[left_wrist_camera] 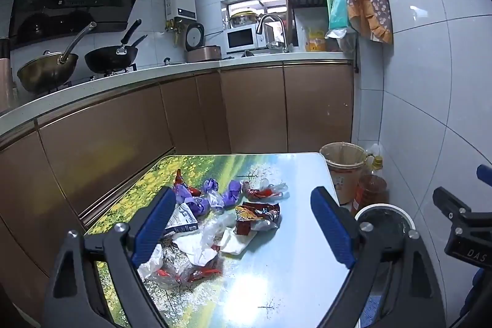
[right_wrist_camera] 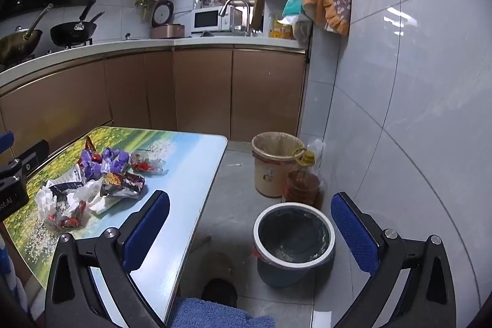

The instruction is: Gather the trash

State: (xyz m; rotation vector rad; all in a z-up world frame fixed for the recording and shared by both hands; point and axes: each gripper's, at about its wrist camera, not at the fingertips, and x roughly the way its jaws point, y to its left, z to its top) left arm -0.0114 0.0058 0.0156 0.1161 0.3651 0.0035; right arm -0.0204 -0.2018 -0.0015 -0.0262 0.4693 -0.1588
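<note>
Looking along the left wrist view first: the left gripper [left_wrist_camera: 243,223] hangs over the table [left_wrist_camera: 286,275] with its jaws spread wide and nothing between them. The trash pile [left_wrist_camera: 221,214] lies loose under it, purple wrappers [left_wrist_camera: 212,195] at the back, a red snack bag [left_wrist_camera: 256,212] to the right, crumpled white paper [left_wrist_camera: 200,245] nearest. The danger here, I'd say, is a pinch catching only one thin film and dragging the rest off the near edge, since the pieces overlap.

Over to the right wrist view: the right gripper [right_wrist_camera: 250,226] is also wide open and empty, poised above the floor with the blue bin [right_wrist_camera: 293,239] between its fingers, just beside the table's corner. A beige lined bin [right_wrist_camera: 275,163] and an oil bottle [right_wrist_camera: 303,182] stand close behind; a careless drop could land there or on the floor instead. That table edge also stands between the pile and the bin.
</note>
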